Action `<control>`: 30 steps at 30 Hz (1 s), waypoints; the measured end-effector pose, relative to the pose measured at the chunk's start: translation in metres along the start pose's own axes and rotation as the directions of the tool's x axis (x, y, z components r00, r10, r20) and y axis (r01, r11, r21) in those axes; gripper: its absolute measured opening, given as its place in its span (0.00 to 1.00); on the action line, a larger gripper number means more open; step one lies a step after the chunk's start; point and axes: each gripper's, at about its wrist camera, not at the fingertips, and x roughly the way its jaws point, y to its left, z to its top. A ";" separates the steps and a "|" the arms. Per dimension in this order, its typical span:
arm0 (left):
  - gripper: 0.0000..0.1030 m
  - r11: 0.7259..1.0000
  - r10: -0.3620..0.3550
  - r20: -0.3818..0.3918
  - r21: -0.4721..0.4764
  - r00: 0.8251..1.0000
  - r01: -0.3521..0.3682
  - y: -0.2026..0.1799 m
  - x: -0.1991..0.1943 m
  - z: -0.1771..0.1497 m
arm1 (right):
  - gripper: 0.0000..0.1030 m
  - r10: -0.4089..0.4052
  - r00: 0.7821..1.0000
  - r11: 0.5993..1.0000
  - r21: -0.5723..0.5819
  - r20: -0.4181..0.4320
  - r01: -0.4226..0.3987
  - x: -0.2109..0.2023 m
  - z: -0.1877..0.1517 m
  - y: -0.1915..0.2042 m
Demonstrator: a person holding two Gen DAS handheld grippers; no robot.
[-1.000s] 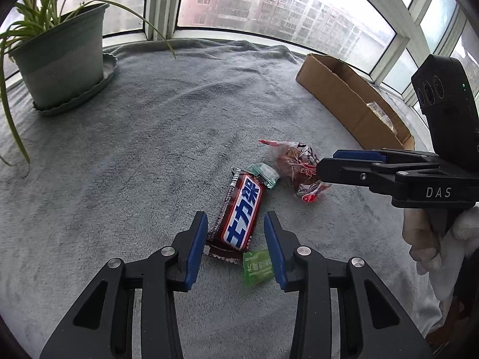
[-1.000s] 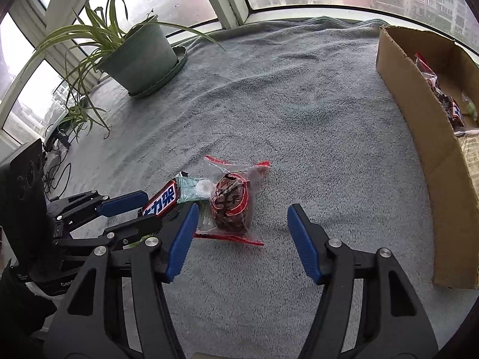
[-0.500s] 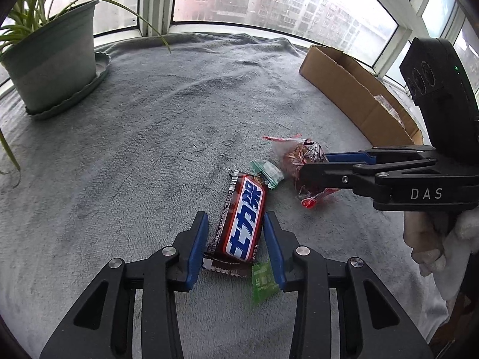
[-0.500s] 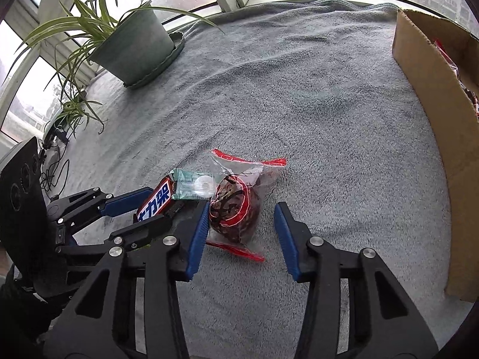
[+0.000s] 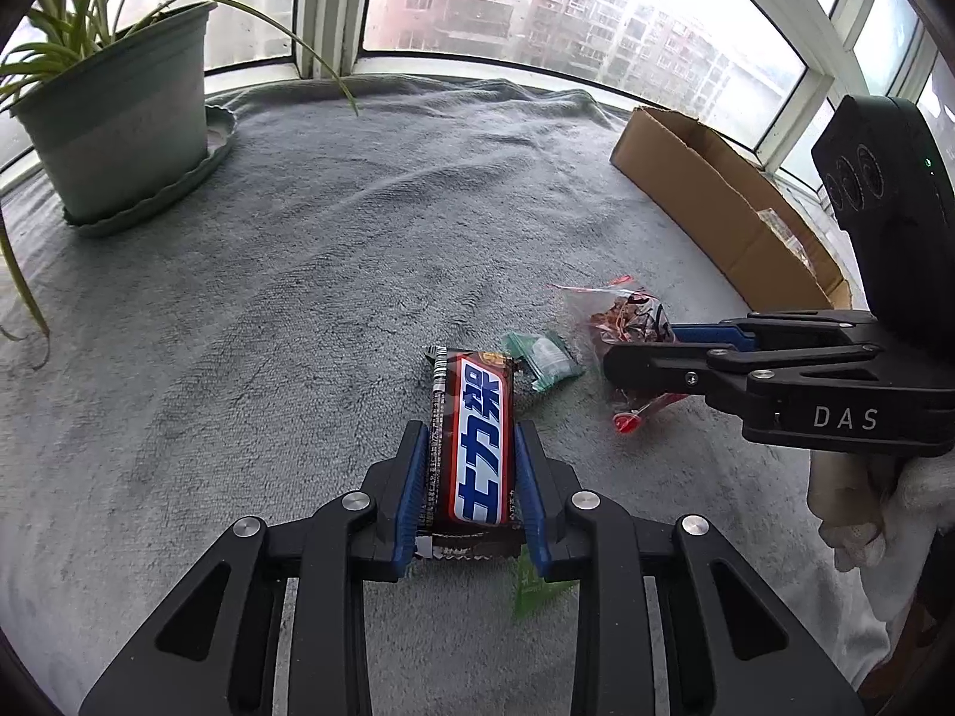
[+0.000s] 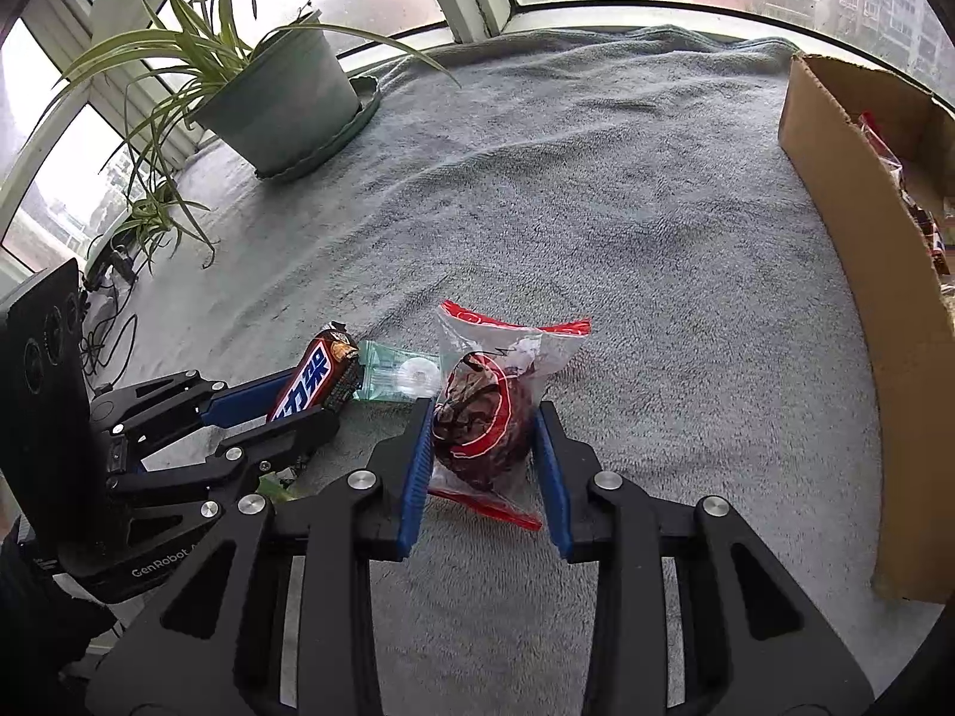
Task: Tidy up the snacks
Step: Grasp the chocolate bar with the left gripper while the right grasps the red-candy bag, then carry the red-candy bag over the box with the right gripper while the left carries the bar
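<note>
Grey fleece blanket (image 5: 334, 274) covers the table in a glazed bay, apartment blocks outside, a potted spider plant (image 6: 280, 101) at the far left and an open cardboard box (image 6: 853, 250) along the right edge. That box already has wrapped snacks in it, so it reads as the place the loose ones are meant to go.

Near the middle of the blanket lie the remaining snacks, bunched together. The left claw (image 5: 471, 477) is closing on the chocolate bar (image 5: 477, 447); its blue pads sit against both long sides, taking the bar across its narrow width with the far end sticking out ahead. A small green sachet (image 5: 537, 590) lies partly under the right finger, not gripped. The right claw (image 6: 483, 447) is closing on the clear red-trimmed packet (image 6: 483, 406) with a dark round snack inside; the left pad touches the bulge, the right pad looks a sliver off. A pale green candy wrapper (image 6: 400, 379) lies between the two snacks, untouched.

Each hand takes its own item, likely so both travel to the box together.
</note>
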 end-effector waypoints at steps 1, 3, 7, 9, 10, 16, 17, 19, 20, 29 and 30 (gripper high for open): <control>0.26 1.000 0.001 0.005 0.000 1.000 -0.001 0.000 -0.002 0.000 | 0.33 -0.003 1.000 1.000 0.000 0.009 0.003 -0.004 0.000 0.000; 0.26 1.000 0.005 0.017 0.001 1.000 -0.005 -0.001 -0.007 0.001 | 0.33 -0.008 1.000 1.000 -0.003 0.027 0.008 -0.012 -0.001 -0.001; 0.26 1.000 0.007 0.048 0.006 0.999 -0.007 -0.003 -0.019 0.005 | 0.33 -0.026 0.998 0.999 -0.018 0.061 0.027 -0.030 -0.004 -0.001; 0.26 1.000 0.003 0.063 0.011 0.998 -0.003 -0.007 -0.025 0.008 | 0.33 -0.036 0.996 0.999 -0.022 0.081 0.038 -0.040 -0.006 -0.001; 0.26 1.000 0.001 0.070 0.015 0.998 -0.002 -0.009 -0.028 0.009 | 0.33 -0.039 0.995 0.999 -0.022 0.091 0.041 -0.046 -0.007 -0.002; 0.26 0.999 -0.015 0.109 0.054 0.994 0.009 -0.027 -0.045 0.016 | 0.33 -0.067 0.986 0.997 -0.012 0.154 0.070 -0.077 -0.010 -0.011; 0.26 0.998 -0.018 0.115 0.060 0.993 0.011 -0.030 -0.047 0.018 | 0.33 -0.072 0.984 0.997 -0.009 0.164 0.075 -0.083 -0.011 -0.014; 0.26 0.997 -0.025 0.126 0.075 0.992 0.016 -0.037 -0.051 0.021 | 0.33 -0.083 0.980 0.996 -0.001 0.181 0.085 -0.092 -0.012 -0.019; 0.26 0.996 -0.029 0.131 0.082 0.991 0.018 -0.040 -0.052 0.022 | 0.33 -0.089 0.978 0.996 0.003 0.189 0.090 -0.097 -0.013 -0.021; 0.26 0.991 -0.064 0.151 0.128 0.986 0.045 -0.065 -0.058 0.035 | 0.33 -0.151 0.957 0.988 0.048 0.246 0.143 -0.134 -0.017 -0.051; 0.26 0.990 -0.068 0.152 0.132 0.986 0.048 -0.068 -0.057 0.037 | 0.33 -0.160 0.954 0.987 0.053 0.252 0.151 -0.139 -0.017 -0.056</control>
